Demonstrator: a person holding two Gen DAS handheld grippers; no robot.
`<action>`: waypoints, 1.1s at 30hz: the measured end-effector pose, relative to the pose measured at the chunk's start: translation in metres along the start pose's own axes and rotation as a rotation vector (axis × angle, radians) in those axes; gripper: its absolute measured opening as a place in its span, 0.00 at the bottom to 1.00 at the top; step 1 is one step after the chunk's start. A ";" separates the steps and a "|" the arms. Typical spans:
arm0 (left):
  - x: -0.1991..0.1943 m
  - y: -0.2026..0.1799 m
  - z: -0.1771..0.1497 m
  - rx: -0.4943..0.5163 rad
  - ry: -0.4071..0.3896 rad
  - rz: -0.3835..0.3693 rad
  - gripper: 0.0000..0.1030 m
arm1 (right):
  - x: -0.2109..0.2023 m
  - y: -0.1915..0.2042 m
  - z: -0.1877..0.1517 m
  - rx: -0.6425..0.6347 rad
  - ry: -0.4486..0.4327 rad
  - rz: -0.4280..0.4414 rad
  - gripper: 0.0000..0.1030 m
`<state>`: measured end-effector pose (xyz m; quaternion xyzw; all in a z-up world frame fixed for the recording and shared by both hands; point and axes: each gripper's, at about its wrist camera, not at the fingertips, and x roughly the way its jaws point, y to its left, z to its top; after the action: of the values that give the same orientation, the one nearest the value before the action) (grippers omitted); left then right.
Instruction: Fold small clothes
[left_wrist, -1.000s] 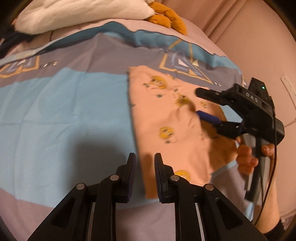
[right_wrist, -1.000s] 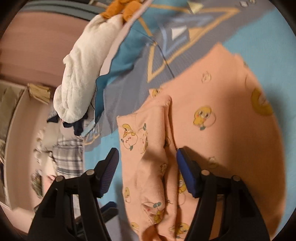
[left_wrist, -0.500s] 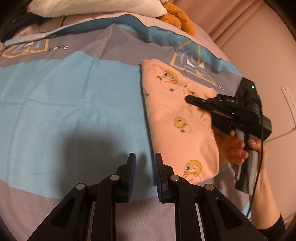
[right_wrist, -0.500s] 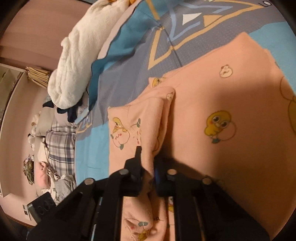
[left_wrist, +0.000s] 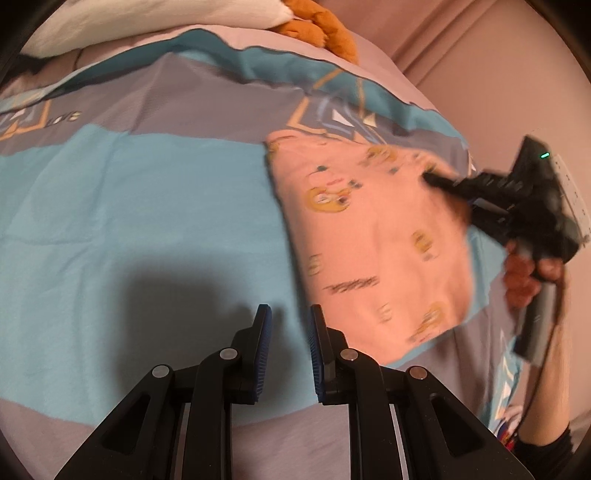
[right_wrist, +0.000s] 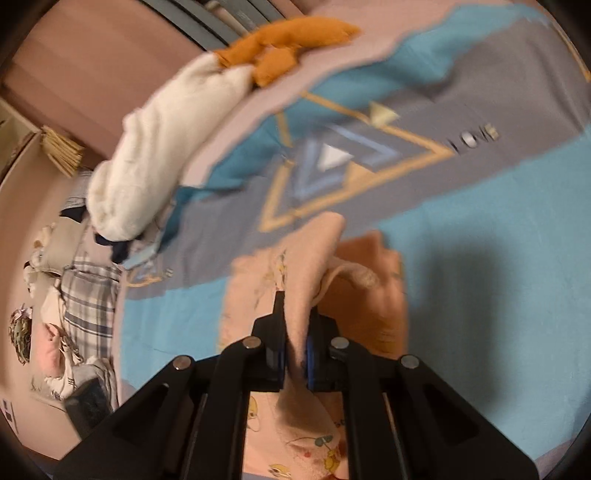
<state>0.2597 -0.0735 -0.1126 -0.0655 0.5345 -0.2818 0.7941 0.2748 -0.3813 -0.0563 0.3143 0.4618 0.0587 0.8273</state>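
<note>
- Two tongs in play: your right tongs (right_wrist: 294, 350) are clamped on a bunched fold of the pink shirt (left_wrist: 373, 236); your left tongs (left_wrist: 289, 350) sit narrowly parted with nothing between them.
- Shirt lies on the right part of the bed (left_wrist: 129, 206), on the blue-and-grey cover, partly folded; the pinched edge is raised off the rest.
- Left tongs hover just off the shirt's near-left edge, not touching it.
- Step in hand, as I read it: carrying the pinched edge across to lay a fold.
- Carry it low and flat, square to the straight left edge, so the layers stack instead of rolling.
- Grip looks bunched, more than one layer likely; set it down and let go before smoothing, or it'll drag crooked.
- Use the left tongs to pin the near corner if the body starts sliding on the cover.
- Both views are motion-blurred, so I can't tell exactly which edge you hold.
- Around: white blanket (right_wrist: 159, 147) and orange plush toy (right_wrist: 284, 44) at the far edge of the bed, well apart from the shirt. Nothing blocks the fold path.
</note>
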 end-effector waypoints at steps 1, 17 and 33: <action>0.002 -0.003 0.002 0.003 0.002 -0.002 0.15 | 0.007 -0.009 -0.001 0.013 0.022 -0.013 0.13; 0.045 -0.070 0.007 0.198 -0.001 -0.017 0.15 | -0.036 0.004 -0.061 -0.298 -0.081 0.033 0.16; 0.011 -0.044 -0.037 0.174 -0.031 -0.059 0.15 | -0.041 -0.018 -0.109 -0.445 -0.044 -0.119 0.15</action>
<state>0.2137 -0.1085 -0.1188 -0.0166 0.4934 -0.3493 0.7964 0.1613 -0.3609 -0.0779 0.0977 0.4372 0.1036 0.8880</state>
